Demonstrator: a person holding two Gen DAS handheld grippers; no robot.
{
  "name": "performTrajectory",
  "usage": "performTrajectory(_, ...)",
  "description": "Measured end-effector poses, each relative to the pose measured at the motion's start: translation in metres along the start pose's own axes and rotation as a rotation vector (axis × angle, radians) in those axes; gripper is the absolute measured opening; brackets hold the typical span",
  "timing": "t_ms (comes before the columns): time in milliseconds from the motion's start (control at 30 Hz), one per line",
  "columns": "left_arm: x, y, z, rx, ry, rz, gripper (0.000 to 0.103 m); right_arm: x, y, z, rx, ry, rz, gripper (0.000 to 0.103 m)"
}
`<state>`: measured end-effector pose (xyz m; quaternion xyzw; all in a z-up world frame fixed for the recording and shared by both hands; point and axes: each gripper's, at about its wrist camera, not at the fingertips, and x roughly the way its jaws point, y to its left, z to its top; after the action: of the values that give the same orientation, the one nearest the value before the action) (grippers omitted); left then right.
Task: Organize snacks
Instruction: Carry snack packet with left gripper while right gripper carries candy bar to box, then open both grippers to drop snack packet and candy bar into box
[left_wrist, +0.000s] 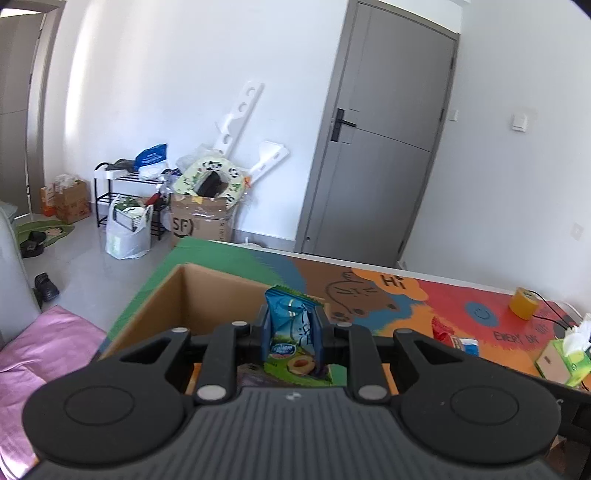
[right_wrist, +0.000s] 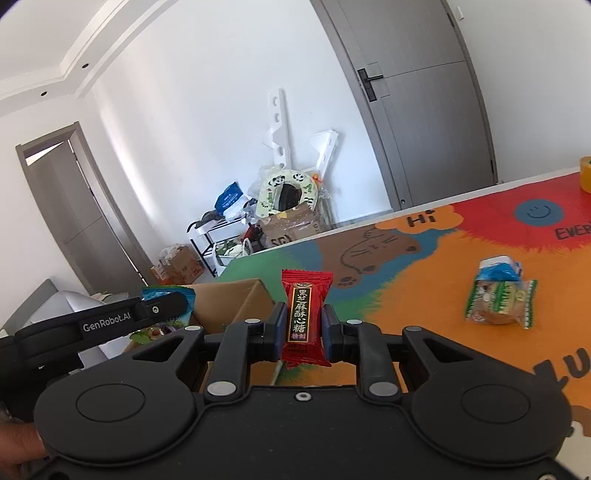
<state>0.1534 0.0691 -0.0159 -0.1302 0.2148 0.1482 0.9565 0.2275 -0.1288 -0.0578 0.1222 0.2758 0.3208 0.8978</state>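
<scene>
Both grippers carry snacks toward the cardboard box (left_wrist: 207, 295) at the tabletop's (right_wrist: 424, 295) edge: the left gripper (left_wrist: 293, 332) has its fingers pinching a blue-green snack packet (left_wrist: 291, 325) over the open box, the right gripper (right_wrist: 304, 328) pinches a red sesame candy (right_wrist: 304, 317) just beside it. A few wrappers seem already inside; a green-and-blue pastry packet (right_wrist: 498, 295) lies unsorted on the mat

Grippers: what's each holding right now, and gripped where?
Left gripper: blue snack packet, pinched across its middle. Right gripper: red candy wrapper, pinched at mid-body, upright.
</scene>
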Motion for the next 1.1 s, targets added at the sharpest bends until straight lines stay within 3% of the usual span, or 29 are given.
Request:
performTrajectory(567, 0.024, 0.052, 0.009, -0.078, 0.018, 0.025, 0.021, 0.034, 0.047, 0.009, -0.064, 0.029, 0.019, 0.021)
performTrajectory(1100, 0.035, 0.070, 0.015, -0.112, 0.038, 0.045, 0.025, 0.054, 0.070, 0.013, -0.090, 0.050, 0.043, 0.021)
